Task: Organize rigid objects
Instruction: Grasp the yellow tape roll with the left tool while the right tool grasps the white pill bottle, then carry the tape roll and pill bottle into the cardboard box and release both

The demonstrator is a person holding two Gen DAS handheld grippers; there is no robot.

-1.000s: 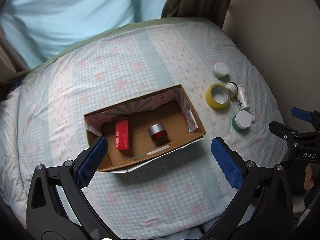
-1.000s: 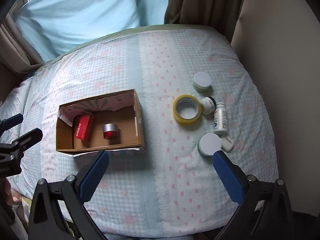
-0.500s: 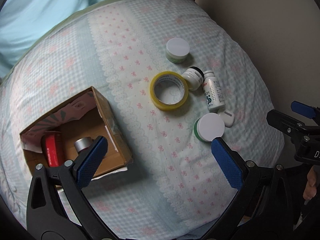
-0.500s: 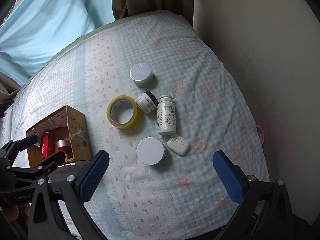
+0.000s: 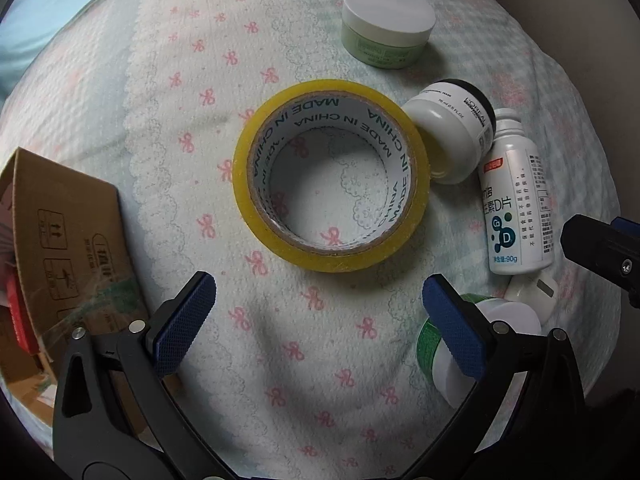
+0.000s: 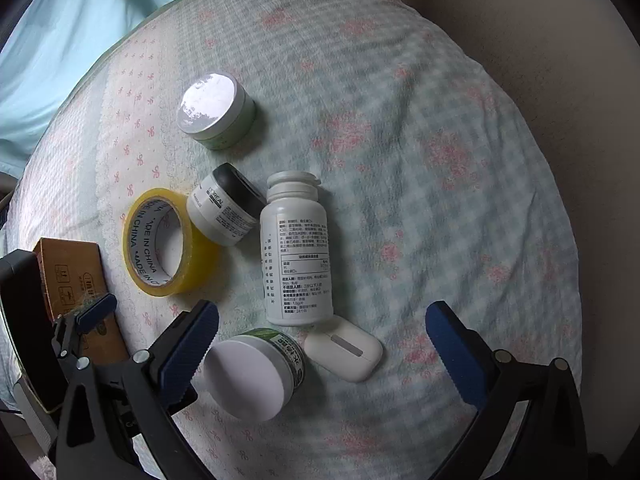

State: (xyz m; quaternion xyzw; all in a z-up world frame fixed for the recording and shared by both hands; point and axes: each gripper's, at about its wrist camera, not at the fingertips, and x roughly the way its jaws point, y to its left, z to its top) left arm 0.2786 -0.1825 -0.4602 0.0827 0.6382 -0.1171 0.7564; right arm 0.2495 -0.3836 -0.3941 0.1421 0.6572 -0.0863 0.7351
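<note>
A yellow tape roll point(image 5: 340, 258) lies flat on the bedspread, and my left gripper point(image 5: 318, 320) hovers open just in front of it. To its right are a white jar with a black lid point(image 5: 452, 136) on its side, a white bottle point(image 5: 516, 200) lying down, and a pale green jar point(image 5: 388, 28) further back. My right gripper point(image 6: 322, 344) is open above a green jar with a white lid point(image 6: 244, 376), a white earbud case point(image 6: 344, 348) and the foot of the bottle point(image 6: 296, 256). Nothing is held.
The cardboard box point(image 5: 68, 248) stands at the left edge, a red item just showing inside. A beige wall point(image 6: 560, 40) bounds the bed on the right. Light blue bedding point(image 6: 60, 40) lies at the far left. The tape roll point(image 6: 160, 240) sits beside the box point(image 6: 76, 280).
Both grippers have swung right and dropped close to the cluster of items. The box has slid from the middle of the views to the left edge. Both stay open.
</note>
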